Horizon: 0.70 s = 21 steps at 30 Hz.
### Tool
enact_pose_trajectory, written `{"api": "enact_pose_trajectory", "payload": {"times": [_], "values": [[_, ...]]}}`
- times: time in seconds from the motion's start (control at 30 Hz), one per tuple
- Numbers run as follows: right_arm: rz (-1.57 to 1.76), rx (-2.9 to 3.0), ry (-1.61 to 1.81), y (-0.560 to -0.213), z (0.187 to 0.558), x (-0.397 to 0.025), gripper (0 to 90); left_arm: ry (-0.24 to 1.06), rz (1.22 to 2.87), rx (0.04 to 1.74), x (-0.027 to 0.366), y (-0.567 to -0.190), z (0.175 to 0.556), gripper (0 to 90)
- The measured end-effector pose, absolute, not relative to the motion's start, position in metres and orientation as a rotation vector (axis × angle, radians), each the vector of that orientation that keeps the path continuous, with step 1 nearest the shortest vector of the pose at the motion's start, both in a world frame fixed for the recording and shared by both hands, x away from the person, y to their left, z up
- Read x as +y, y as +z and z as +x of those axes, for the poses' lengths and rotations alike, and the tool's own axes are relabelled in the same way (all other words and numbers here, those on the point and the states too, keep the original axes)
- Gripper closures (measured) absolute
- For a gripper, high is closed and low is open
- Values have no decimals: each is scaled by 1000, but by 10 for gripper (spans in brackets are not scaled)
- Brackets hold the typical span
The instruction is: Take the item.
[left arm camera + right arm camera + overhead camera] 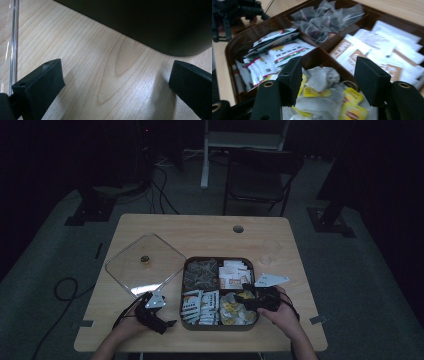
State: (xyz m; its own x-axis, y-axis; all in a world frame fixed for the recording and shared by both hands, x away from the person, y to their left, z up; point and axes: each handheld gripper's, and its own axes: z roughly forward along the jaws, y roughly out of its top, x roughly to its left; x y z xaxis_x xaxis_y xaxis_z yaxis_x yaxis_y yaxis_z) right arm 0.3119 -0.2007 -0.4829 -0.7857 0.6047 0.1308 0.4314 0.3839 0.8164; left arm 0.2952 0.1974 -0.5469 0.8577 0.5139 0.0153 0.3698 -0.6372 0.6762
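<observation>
Teabags [324,92] sit right under the right gripper [328,80], jaws wide open; left gripper [115,82] open too, over bare table [100,62].

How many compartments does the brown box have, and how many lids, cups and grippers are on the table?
Compartments in the brown box: 4
Clear lid: 1
Clear cup: 1
Grippers, the left gripper and the right gripper: 2
Total: 8
</observation>
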Motion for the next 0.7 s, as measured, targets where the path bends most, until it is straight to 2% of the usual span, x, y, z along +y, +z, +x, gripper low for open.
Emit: {"api": "enact_pose_trajectory", "payload": {"times": [0.17, 0.3, 0.5, 0.7], "values": [[908, 2544, 1313, -491, 314, -191, 503, 269, 2331, 637, 197, -547, 295, 3], [927, 2581, 1318, -497, 317, -188, 518, 269, 2331, 637, 197, -547, 295, 3], [955, 2602, 1266, -503, 321, -185, 593, 269, 2331, 637, 197, -547, 295, 3], [968, 2614, 1266, -506, 322, -186, 737, 269, 2331, 637, 197, -547, 295, 3]]}}
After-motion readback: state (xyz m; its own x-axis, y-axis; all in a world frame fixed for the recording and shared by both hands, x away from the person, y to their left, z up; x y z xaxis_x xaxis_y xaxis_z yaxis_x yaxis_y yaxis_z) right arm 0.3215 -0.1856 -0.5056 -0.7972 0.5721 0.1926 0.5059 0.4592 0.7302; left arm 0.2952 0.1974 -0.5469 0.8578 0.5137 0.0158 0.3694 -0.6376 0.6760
